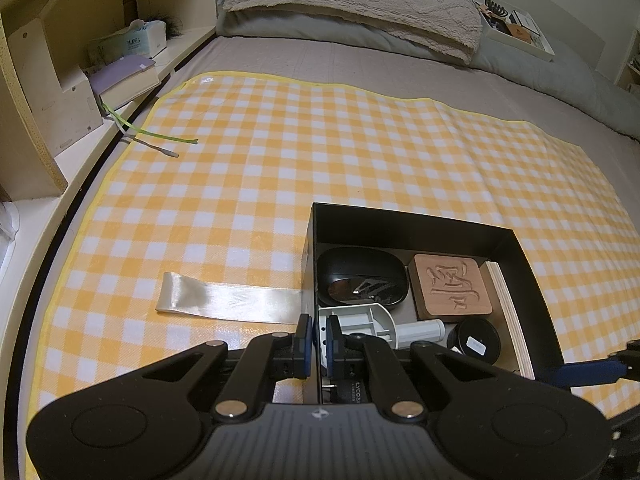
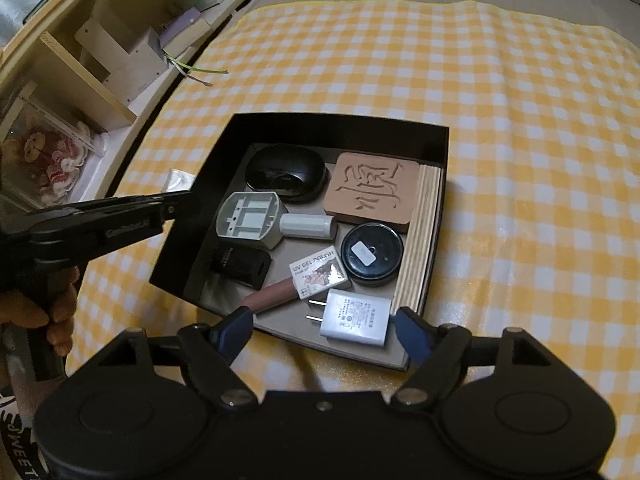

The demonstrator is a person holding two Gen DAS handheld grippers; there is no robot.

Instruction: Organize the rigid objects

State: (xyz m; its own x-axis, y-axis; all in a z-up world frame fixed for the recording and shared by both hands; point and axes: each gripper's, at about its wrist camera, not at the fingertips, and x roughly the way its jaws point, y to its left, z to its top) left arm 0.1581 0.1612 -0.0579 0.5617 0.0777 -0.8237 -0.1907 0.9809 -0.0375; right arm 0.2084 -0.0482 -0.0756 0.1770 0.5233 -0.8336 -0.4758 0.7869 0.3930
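A black open box sits on a yellow checked cloth. It holds a black mouse, a carved wooden block, a grey plastic part, a round black tin, a white charger plug, a gel polish box and several more items. My left gripper is shut on the box's left wall. My right gripper is open and empty, just above the box's near edge, over the plug.
A satin ribbon lies on the cloth left of the box. A bedside shelf with books and a tissue box runs along the left. A pillow lies at the head of the bed. A green strip lies near the shelf.
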